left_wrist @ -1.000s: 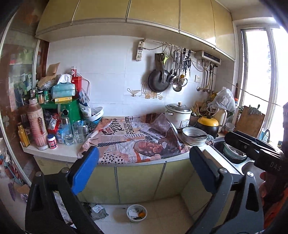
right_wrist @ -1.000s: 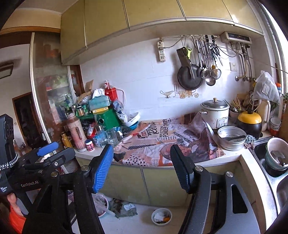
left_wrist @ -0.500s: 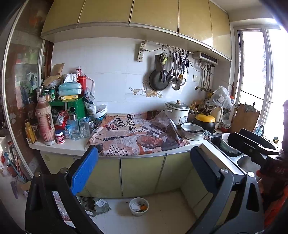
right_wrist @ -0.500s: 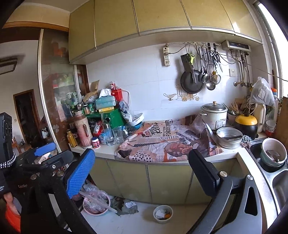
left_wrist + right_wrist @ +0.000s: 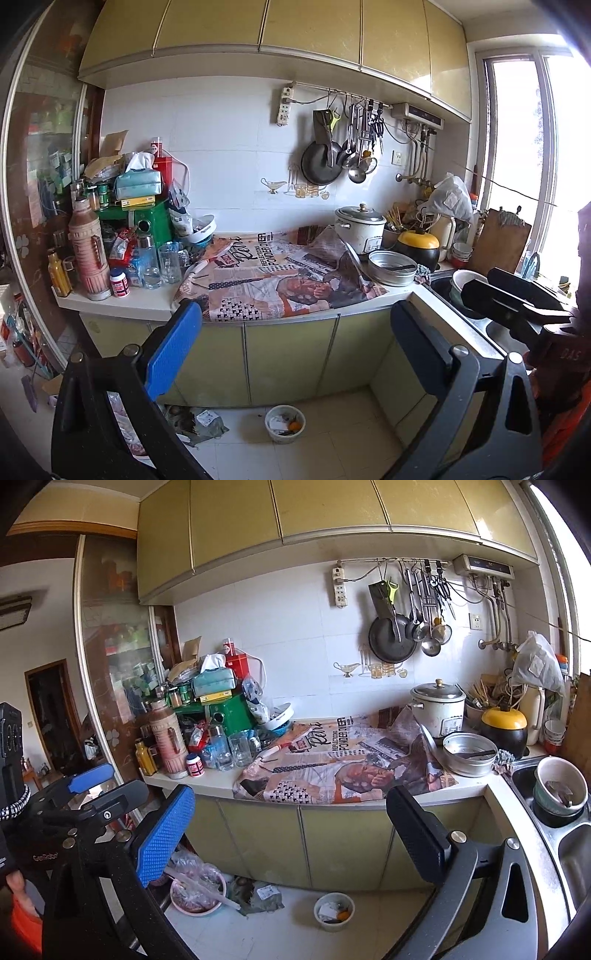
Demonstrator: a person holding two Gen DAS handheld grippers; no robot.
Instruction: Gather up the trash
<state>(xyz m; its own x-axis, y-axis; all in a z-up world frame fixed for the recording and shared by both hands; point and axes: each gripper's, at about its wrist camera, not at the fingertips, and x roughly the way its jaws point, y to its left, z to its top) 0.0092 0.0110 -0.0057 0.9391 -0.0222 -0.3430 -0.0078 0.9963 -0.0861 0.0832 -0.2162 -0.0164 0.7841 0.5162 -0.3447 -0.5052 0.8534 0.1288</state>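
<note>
left hand-held gripper (image 5: 295,343) we hold spread and empty, facing the tabletop (image 5: 122,308) edge; trash sits low on the floor (image 5: 332,435): a bowl (image 5: 285,424) of scraps and a crumpled wrapper (image 5: 201,424) by the cabinet foot, open tile around them. from the right view, right hand-held gripper (image 5: 288,827) stands spread wide, nothing between, likely readied; a bag-filled basin (image 5: 197,890) lies beside the wrapper (image 5: 258,893).

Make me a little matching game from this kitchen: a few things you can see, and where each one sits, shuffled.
Things:
1. small white bowl
2. black frying pan
3. rice cooker
4. tissue box

Places:
A. hanging on the wall rail
B. on the floor by the cabinets
C. atop the pile at the counter's left
D. on the counter beside the newspaper

Pairs: 1-B, 2-A, 3-D, 4-C
</note>
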